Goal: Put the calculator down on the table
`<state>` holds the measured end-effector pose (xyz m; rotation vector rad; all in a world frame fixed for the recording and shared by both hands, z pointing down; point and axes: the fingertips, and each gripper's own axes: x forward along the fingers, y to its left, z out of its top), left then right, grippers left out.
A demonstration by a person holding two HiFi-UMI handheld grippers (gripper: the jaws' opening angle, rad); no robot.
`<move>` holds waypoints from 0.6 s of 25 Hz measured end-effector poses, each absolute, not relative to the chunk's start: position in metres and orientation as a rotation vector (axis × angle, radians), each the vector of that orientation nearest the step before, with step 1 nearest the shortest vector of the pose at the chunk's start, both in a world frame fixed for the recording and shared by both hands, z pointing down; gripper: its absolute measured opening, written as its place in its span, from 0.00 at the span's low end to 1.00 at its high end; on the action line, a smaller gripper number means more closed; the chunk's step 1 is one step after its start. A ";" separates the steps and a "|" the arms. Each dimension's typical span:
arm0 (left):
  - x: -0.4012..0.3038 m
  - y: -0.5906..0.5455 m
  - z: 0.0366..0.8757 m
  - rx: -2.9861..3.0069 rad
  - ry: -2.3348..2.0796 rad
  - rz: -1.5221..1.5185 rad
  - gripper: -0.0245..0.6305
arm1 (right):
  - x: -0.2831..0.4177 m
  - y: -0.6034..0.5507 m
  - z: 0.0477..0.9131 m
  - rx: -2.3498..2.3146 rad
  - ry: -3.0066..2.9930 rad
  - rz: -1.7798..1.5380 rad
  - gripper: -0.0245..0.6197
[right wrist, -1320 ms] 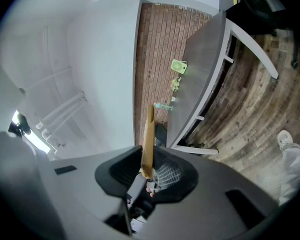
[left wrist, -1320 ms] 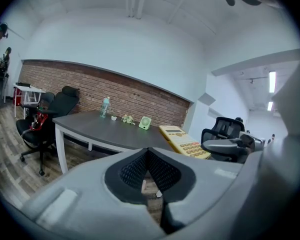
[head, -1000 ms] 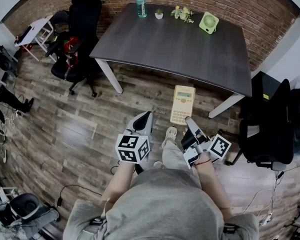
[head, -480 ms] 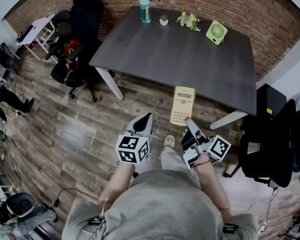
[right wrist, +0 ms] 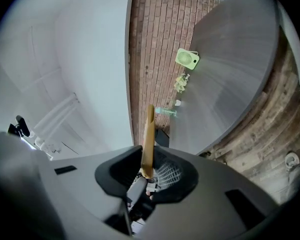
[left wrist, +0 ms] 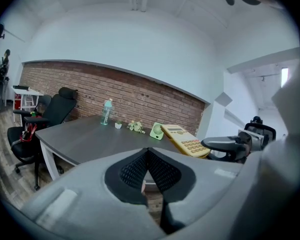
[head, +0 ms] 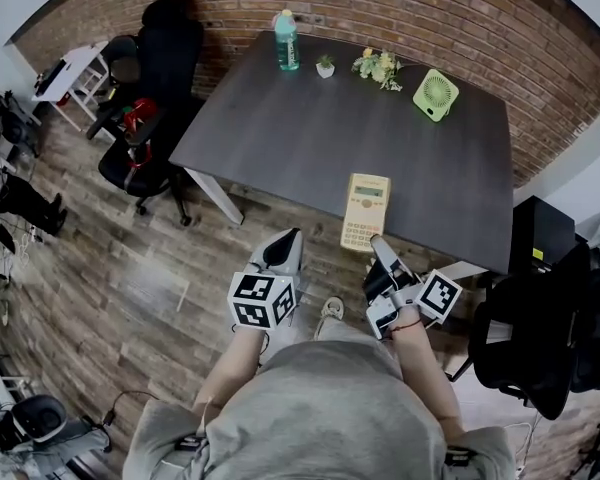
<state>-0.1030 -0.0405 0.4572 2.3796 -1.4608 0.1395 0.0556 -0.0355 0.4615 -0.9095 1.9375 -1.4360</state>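
Nearer the worktop (head: pixel 310 118) than a second ago, the person brings both claws forward, and the dark near edge that lay ahead of the calculator (head: pixel 366 211) now passes under it. Gripping the yellow calculator by its near short end, the right claw (head: pixel 379 251) presses its pads on the two faces. The body juts straight ahead of the claw, long axis pointing across the worktop, display end over the surface, keypad end seemingly still short of the edge. Beside it the left claw (head: pixel 286 246) rides with jaws together on nothing. Bare worktop lies ahead of the right claw; a green fan (head: pixel 436 95) and a water bottle (head: pixel 287 40) stand well beyond. The set-down looks to be the right hand's: forward, then down.
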 end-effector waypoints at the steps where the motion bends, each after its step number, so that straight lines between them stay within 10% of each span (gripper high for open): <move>1: -0.101 -0.050 0.455 2.381 -1.464 0.138 0.07 | 0.058 -0.045 0.459 -0.909 1.942 -1.431 0.15; 15: -0.079 -0.150 0.447 2.378 -1.501 0.109 0.07 | 0.082 -0.148 0.457 -0.888 1.947 -1.430 0.15</move>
